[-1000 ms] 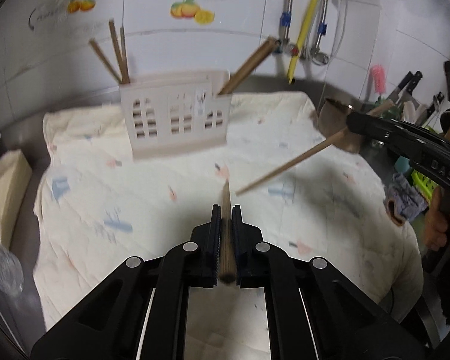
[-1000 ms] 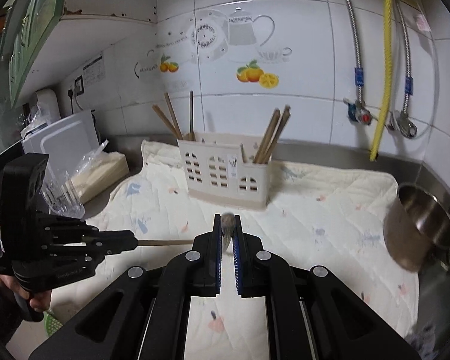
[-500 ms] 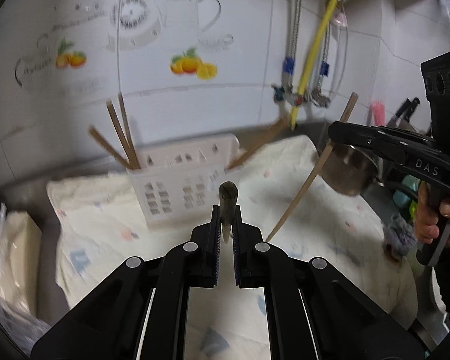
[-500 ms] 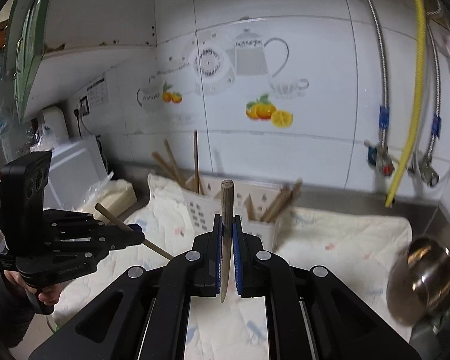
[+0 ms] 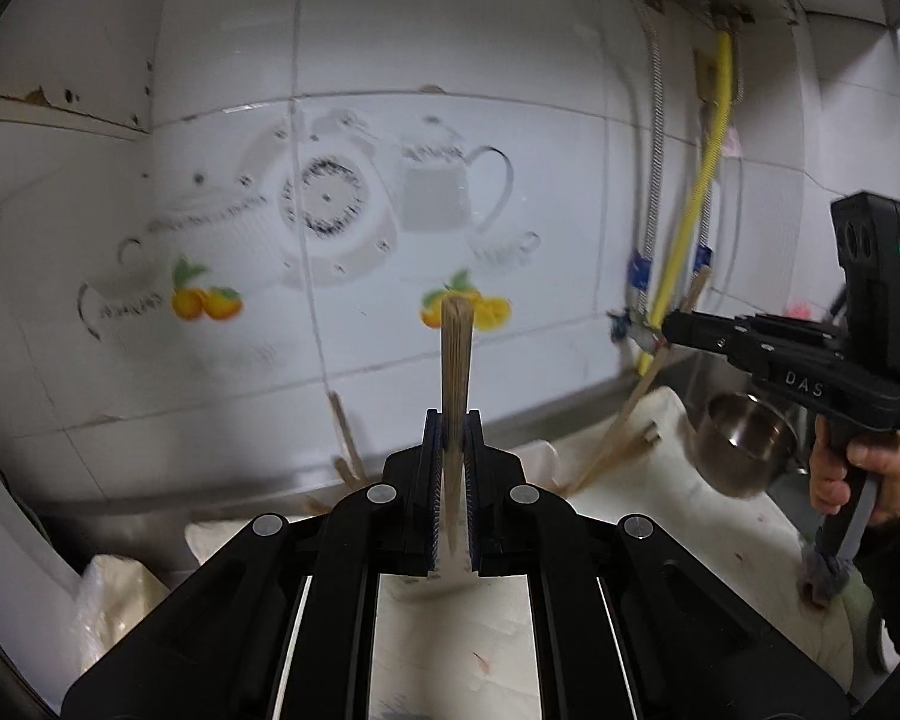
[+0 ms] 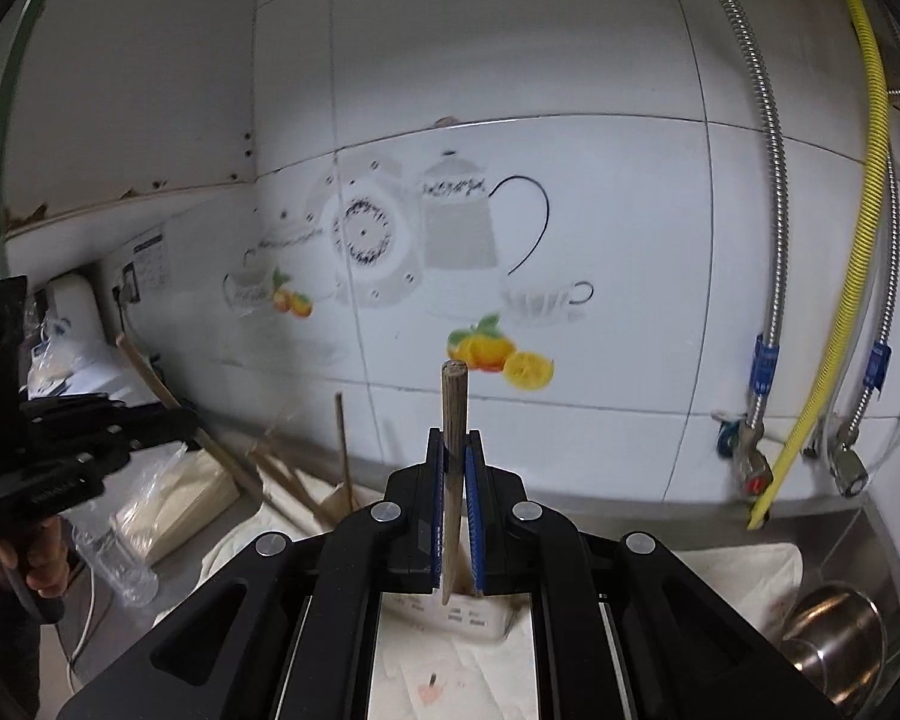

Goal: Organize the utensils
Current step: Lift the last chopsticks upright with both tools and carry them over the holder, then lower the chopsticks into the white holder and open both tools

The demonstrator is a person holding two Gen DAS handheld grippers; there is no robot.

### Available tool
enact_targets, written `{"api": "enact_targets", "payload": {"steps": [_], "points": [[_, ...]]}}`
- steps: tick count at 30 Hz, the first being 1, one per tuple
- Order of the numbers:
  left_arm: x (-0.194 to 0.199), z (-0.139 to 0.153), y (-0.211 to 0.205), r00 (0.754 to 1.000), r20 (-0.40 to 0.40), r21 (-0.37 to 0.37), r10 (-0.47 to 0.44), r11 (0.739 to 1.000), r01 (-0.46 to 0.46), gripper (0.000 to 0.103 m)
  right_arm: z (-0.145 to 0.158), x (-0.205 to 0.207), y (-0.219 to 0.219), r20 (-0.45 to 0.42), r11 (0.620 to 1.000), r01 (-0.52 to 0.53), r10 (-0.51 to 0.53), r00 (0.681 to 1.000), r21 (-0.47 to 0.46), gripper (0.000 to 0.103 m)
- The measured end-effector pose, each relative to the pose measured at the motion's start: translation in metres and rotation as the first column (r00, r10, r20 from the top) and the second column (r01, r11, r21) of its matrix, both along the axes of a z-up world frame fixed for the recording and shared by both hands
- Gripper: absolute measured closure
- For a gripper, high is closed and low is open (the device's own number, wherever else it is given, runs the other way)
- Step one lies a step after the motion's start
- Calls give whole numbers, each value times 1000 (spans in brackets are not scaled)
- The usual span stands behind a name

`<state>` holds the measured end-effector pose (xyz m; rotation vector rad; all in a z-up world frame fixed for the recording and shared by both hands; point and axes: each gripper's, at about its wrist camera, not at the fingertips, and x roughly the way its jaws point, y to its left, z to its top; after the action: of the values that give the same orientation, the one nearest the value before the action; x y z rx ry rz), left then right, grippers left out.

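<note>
Your left gripper [image 5: 450, 438] has its jaws clenched on a wooden chopstick [image 5: 455, 360] that stands upright at the centre of the left wrist frame, its blunt end level with the orange decal on the tiled wall [image 5: 390, 90]. Your right gripper [image 6: 455, 456] likewise grips a second chopstick [image 6: 452, 414] upright at the centre of its own frame. Just below those jaws, at lower centre, the white utensil holder [image 6: 474, 615] shows only partly on the patterned cloth [image 6: 732, 570]. More chopsticks [image 6: 343, 450] lean out of it at left of centre. A steel pot [image 6: 834, 624] sits at lower right.
</note>
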<state>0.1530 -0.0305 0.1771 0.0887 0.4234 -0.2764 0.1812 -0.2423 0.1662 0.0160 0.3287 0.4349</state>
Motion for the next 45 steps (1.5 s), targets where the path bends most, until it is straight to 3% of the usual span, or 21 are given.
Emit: {"api": "enact_targets", "payload": {"steps": [5,14,25,30,33,35,37,45], "points": [[9,8,12,1000,9,-37,21,999,-21,97,-2,16,3,-2,1000,22,-22,1000,-5,96],[33,13,16,997,41,-73,61,996,-58,97,-39,42,20,-77,998,20,-24,997,-51,96],[77,-44,25,990,-110,-84,93,991,-103,97,-66,50,29,-129,996,3,-15,992,-90,96],[79,-60,21,986,-140,-71,88,993,-99,97,-69,48,29,-128,995,7,-19,992,-97,95],[77,-63,19,987,-134,-60,85,994,-94,95,-68,44,29,-116,994,13,-26,993,-109,88],[74,-63,18,988,-134,-67,80,994,-90,90,-66,39,29,-106,993,17,-29,994,-113,81],[68,-61,19,989,-121,-68,90,993,-99,76,-65,35,28,-98,993,18,-30,995,-114,78],[30,-56,23,991,-82,-89,110,989,-117,46,-57,2,21,-45,994,41,-46,998,-103,47]]}}
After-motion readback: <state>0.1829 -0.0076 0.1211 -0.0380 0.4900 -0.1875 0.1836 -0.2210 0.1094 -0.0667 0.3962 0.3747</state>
